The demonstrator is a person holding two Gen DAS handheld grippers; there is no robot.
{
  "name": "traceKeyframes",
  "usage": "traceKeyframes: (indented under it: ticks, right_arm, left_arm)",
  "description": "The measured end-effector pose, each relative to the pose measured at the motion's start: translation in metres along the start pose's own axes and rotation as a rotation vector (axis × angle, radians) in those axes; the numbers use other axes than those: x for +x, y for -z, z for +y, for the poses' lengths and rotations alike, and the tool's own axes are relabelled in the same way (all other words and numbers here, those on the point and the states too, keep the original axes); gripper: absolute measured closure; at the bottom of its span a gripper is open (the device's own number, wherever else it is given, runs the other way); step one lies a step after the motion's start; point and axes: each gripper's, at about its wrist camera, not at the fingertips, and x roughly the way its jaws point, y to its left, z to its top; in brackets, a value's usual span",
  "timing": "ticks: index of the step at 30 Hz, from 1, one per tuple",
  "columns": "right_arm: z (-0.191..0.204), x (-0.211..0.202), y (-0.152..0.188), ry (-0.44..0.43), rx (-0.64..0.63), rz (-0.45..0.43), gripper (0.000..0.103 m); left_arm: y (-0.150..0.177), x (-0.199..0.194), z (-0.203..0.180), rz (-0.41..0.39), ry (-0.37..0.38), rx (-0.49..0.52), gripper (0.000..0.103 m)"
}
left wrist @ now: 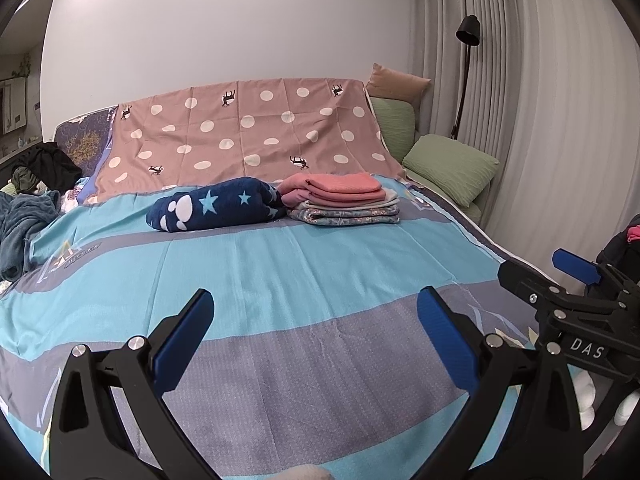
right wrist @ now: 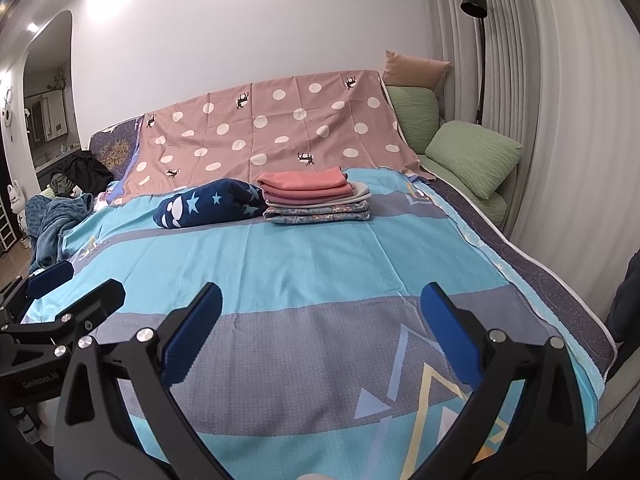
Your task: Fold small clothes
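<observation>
A neat stack of folded clothes [left wrist: 344, 200] [right wrist: 316, 200], pink pieces on top and grey patterned ones below, sits far back on the blue and grey bedsheet [left wrist: 260, 280] [right wrist: 300, 280]. Beside it on the left lies a rolled navy fleece with stars [left wrist: 216, 210] [right wrist: 208, 204]. My left gripper [left wrist: 316, 304] is open over the near part of the sheet, holding nothing. My right gripper [right wrist: 322, 298] is open too, also with nothing between its blue pads. Each gripper shows at the edge of the other's view: the right gripper [left wrist: 544, 276] and the left gripper [right wrist: 76, 280].
A pink polka-dot sheet [left wrist: 248, 140] drapes over the headboard. Green pillows [left wrist: 452, 168] lie at the back right by grey curtains and a black floor lamp [left wrist: 466, 60]. A heap of unfolded dark and teal clothes [left wrist: 28, 208] [right wrist: 60, 208] lies at the bed's left edge.
</observation>
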Motion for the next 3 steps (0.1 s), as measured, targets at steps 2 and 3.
traceKeyframes:
  ticks: [2, 3]
  right_arm:
    - [-0.0001, 0.0009, 0.0006, 0.002, 0.001, 0.003, 0.002]
    - [0.0004, 0.0009, 0.0008, 0.002, 0.001, 0.004, 0.002]
  left_arm:
    - [0.0001, 0.0005, -0.0003, 0.001, 0.000, 0.002, 0.001]
    - [0.0001, 0.0008, -0.0005, 0.001, 0.001, 0.003, 0.001]
